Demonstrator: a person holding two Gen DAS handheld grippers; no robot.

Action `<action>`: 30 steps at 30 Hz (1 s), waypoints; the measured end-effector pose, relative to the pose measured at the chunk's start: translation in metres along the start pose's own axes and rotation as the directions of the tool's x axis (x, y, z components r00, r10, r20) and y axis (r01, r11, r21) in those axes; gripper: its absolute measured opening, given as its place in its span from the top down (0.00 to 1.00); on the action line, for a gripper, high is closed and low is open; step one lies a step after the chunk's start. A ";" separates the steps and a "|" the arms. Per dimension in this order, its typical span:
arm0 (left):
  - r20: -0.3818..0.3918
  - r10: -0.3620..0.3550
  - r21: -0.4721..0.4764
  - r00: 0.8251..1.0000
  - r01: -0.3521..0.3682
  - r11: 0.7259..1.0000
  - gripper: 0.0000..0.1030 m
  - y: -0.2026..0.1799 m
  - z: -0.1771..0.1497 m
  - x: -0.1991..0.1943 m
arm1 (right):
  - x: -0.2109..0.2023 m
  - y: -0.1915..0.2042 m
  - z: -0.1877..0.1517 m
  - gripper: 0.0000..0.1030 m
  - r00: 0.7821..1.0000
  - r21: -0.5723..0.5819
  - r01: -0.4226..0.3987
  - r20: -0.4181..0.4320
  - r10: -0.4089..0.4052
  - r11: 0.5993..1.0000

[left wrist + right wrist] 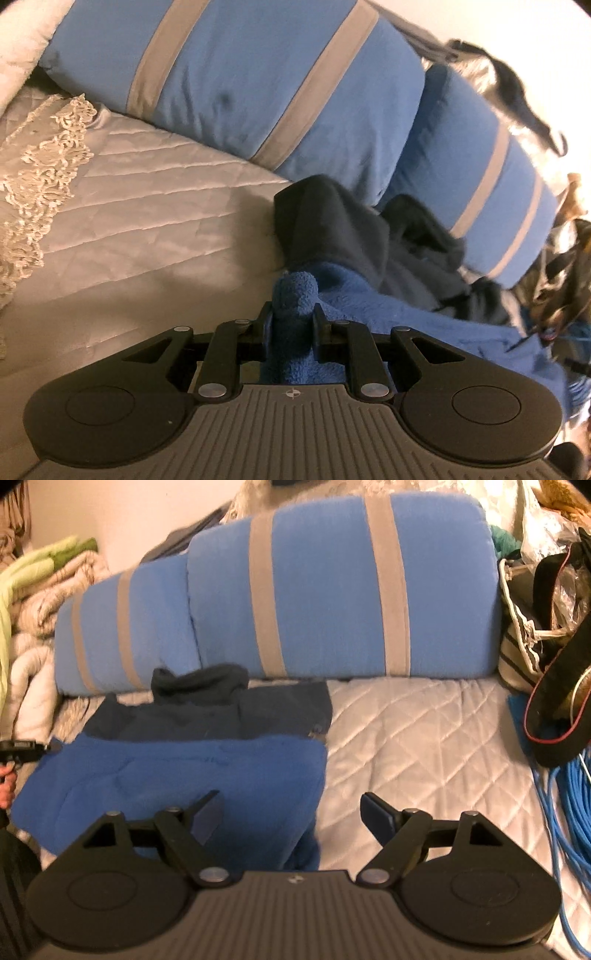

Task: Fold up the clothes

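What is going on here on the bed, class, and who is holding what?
A person with a gripper in each hand is folding clothes on a quilted bedspread. The left gripper is shut on a bunched corner of a blue fleece garment. The right gripper is open and holds nothing, hovering over the fleece's near right edge. A darker navy garment lies beyond the fleece, in front of two blue pillows with grey stripes.

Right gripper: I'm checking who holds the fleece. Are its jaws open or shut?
Open. The right gripper has its jaws spread wide, empty, above the blue fleece.
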State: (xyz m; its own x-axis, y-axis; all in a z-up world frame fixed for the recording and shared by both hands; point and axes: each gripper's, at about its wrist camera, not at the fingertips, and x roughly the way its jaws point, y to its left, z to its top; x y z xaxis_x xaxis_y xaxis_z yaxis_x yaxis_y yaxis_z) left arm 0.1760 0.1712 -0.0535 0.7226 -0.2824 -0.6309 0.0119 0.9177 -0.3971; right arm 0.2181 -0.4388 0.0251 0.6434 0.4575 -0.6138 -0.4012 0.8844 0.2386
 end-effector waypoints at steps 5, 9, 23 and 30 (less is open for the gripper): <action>-0.011 0.033 0.000 0.999 -0.033 0.999 0.81 -0.003 0.000 0.004 | 0.036 -0.024 0.000 0.28 0.997 0.000 -0.067 0.027 0.067 0.998; -0.014 0.040 0.000 0.999 -0.040 0.999 0.81 -0.003 0.000 0.005 | 0.065 -0.041 -0.001 0.29 0.989 0.046 -0.147 0.040 0.145 0.988; 0.002 -0.023 -0.031 1.000 0.023 0.999 0.81 0.008 -0.004 0.004 | 0.105 -0.069 -0.013 0.79 0.941 0.236 -0.337 0.120 0.317 0.911; 0.076 -0.087 -0.031 0.993 0.090 0.995 0.82 0.006 0.001 -0.020 | 0.081 -0.069 -0.003 0.88 0.938 0.307 -0.336 0.194 0.287 0.891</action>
State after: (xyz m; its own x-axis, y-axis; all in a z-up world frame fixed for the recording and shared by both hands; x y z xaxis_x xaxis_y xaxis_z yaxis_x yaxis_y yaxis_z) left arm 0.1622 0.1822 -0.0430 0.7696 -0.3391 -0.5411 0.0550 0.8794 -0.4729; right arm 0.2957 -0.4630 -0.0432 0.6150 0.7009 -0.3613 -0.3735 0.6624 0.6494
